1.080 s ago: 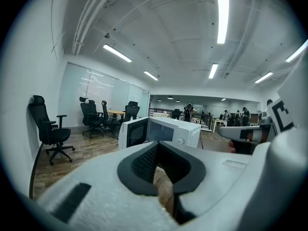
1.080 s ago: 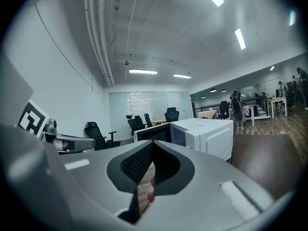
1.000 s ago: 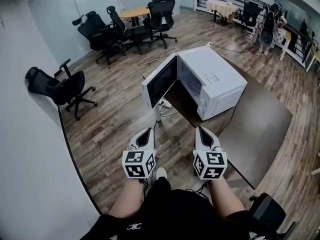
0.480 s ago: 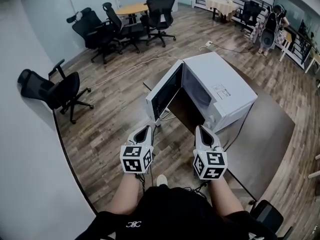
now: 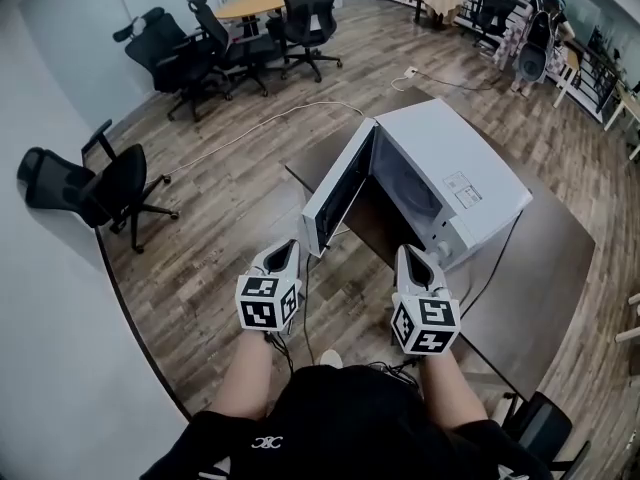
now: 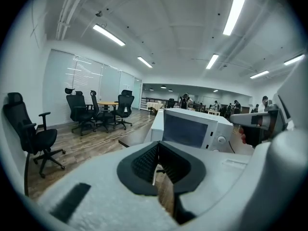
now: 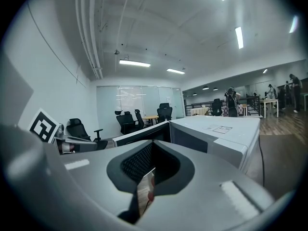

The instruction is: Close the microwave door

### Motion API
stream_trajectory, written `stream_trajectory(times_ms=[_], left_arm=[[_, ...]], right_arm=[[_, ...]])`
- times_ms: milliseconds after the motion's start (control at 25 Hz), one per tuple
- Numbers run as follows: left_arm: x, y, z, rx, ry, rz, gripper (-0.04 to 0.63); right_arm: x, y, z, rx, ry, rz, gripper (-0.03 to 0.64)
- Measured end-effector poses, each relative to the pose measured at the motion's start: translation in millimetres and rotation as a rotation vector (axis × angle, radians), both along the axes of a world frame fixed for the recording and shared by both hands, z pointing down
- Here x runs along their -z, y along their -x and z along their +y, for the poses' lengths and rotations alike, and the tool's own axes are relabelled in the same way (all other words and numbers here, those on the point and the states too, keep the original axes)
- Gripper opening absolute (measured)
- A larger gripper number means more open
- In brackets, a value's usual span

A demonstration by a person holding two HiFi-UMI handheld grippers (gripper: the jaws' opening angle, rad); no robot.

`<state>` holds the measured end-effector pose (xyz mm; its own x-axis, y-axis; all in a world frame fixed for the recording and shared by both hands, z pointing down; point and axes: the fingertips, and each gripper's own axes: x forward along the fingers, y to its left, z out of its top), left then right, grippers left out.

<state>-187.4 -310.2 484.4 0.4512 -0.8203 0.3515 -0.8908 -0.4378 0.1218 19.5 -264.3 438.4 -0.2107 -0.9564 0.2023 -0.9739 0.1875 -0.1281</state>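
A white microwave (image 5: 450, 173) stands on a dark brown table (image 5: 545, 268). Its door (image 5: 338, 200) hangs wide open, swung out to the left over the table's corner. My left gripper (image 5: 283, 258) is held just short of the door's free edge, shut and empty. My right gripper (image 5: 410, 260) is level with it in front of the open cavity, also shut with nothing in it. In the left gripper view the microwave (image 6: 192, 129) fills the middle beyond the closed jaws (image 6: 157, 168). The right gripper view shows the microwave's body (image 7: 216, 134) and door (image 7: 142, 134) past its jaws (image 7: 147, 177).
Black office chairs (image 5: 100, 183) stand on the wooden floor at left, with more around a round table (image 5: 250, 8) at the back. A white cable (image 5: 250, 128) runs across the floor toward the microwave. People stand far off at the back right (image 5: 535, 38).
The person has stepped closer to the table, carrying both grippers forward, so the microwave sits nearer and lower in view. The door stays open and both grippers stay shut.
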Motion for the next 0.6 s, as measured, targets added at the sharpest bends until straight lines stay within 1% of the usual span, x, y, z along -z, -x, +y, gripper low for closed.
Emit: stream_trajectory(times_ms=[120,160,240,320,400,520,600], left_arm=[[-9,1,-18,-0.063,-0.027,0.005,0.015],[-12,-1,-23,-0.093,-0.039,0.000,0.028],[-17,-5,-33,-0.152,-0.056,-0.019,0.078],[-20,-6,-44,-0.191,-0.065,-0.026,0.098],[-23,-4,-53,-0.205,-0.067,-0.027,0.104],[-31,-2,-65,-0.211,-0.060,-0.063,0.104],[-35,-3,-68,-0.223,-0.052,-0.071,0.104]], right_arm=[[-8,6,-13,-0.025,0.014,0.016,0.009],[-10,6,-16,-0.036,0.018,0.020,0.009],[-12,7,-20,-0.054,0.026,0.026,0.009],[-13,7,-24,-0.068,0.034,0.035,0.009],[-15,6,-28,-0.079,0.040,0.043,0.009],[-15,5,-33,-0.097,0.042,0.037,0.009],[-14,3,-35,-0.101,0.039,0.038,0.009]])
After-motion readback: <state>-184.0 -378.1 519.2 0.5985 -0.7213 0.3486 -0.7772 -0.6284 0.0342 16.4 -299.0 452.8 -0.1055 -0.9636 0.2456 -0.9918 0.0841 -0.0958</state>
